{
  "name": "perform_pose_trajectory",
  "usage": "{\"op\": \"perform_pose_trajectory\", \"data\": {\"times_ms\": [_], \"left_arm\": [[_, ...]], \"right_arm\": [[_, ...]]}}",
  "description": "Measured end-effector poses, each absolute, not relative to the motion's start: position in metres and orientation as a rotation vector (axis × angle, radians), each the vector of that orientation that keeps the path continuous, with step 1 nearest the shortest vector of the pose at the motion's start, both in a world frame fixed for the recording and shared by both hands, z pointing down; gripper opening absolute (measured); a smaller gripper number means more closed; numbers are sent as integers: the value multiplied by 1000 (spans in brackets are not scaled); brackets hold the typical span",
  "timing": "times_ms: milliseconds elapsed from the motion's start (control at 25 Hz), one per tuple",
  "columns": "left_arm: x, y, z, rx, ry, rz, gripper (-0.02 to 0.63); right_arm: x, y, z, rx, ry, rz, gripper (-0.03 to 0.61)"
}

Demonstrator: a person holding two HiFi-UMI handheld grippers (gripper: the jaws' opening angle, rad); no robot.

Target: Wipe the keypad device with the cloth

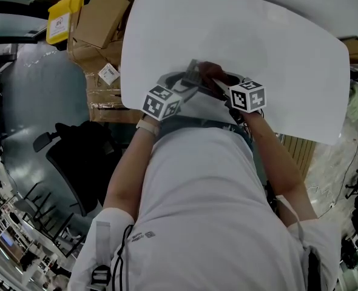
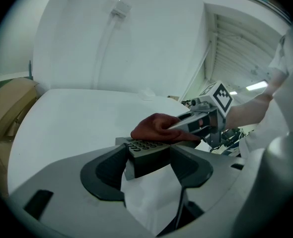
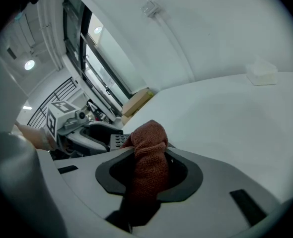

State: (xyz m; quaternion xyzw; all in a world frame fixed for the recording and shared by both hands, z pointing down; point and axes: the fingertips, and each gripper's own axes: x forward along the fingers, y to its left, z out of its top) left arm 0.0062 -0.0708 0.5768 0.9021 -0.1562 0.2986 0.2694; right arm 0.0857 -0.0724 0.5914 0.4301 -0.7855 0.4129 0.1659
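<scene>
A grey keypad device (image 2: 145,152) with dark buttons is clamped between the jaws of my left gripper (image 2: 147,163), held just above the white table (image 2: 72,118). A rust-red cloth (image 3: 149,155) is pinched in my right gripper (image 3: 149,175) and its bunched end lies on the far part of the keypad (image 3: 117,140). In the head view both grippers meet near the table's near edge, the left gripper (image 1: 182,90) beside the right gripper (image 1: 218,85), with the cloth (image 1: 208,71) on the keypad device (image 1: 191,73).
A small white box (image 3: 261,72) sits further out on the table. Cardboard boxes (image 1: 100,17) and a yellow bin (image 1: 64,18) stand on the floor beyond the table's left side. A black office chair (image 1: 76,156) stands at my left.
</scene>
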Motion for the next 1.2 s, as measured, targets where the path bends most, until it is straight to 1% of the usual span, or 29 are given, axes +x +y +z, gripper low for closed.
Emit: {"op": "perform_pose_trajectory", "data": {"times_ms": [320,680,1200], "left_arm": [[6,-70,577,2430,-421,799,264],[6,-70,577,2435,-423,776,264],[5,-69,578,2445,-426,758,264]], "right_arm": [[67,-56,573,1041,-2226,1176,112],[53,-63,576,828,-2081,1210,112],[60,-100,610,884,-2005,1240,112]]}}
